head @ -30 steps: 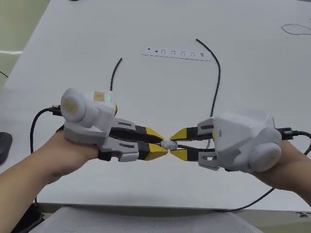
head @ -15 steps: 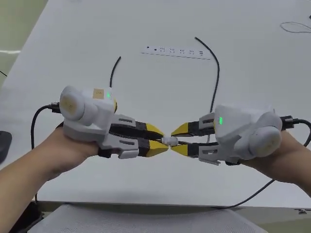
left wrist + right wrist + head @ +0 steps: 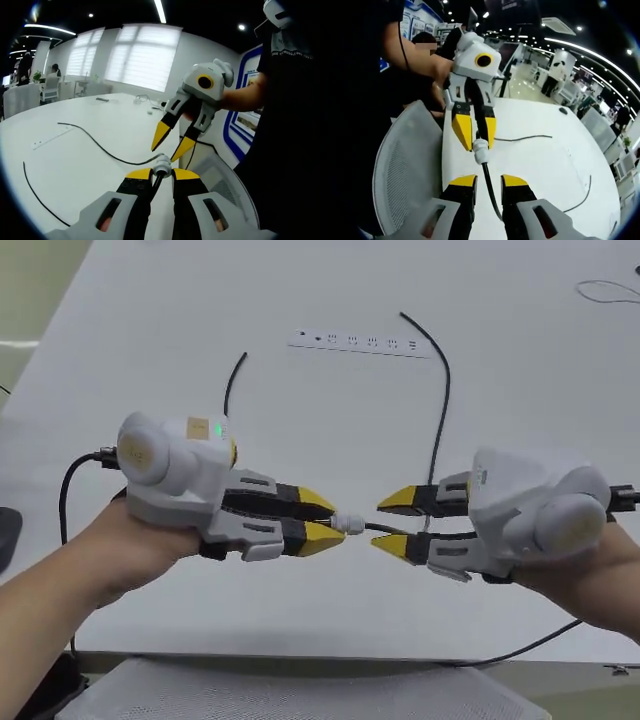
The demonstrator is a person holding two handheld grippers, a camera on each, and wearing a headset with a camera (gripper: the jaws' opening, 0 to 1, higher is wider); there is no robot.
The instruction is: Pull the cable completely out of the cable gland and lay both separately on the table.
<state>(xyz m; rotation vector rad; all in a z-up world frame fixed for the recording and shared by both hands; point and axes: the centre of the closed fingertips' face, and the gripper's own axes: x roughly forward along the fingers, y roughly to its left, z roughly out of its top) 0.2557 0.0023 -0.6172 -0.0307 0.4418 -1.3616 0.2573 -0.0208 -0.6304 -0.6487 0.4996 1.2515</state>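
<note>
left claw (image 3: 338,521) has the cable gland (image 3: 351,523), cable (image 3: 441,425) trails right

Head view: left claw's clenched on the gland above the table (image 3: 140,350), toward its near edge. The cable leaves rightward between the released, spread jaws of the right claw (image 3: 378,523). Left gripper view: that claw faces the gland, just beside. Right gripper view: cable lies lengthwise through the gap, ungripped. I'd close there, then pull right.
</note>
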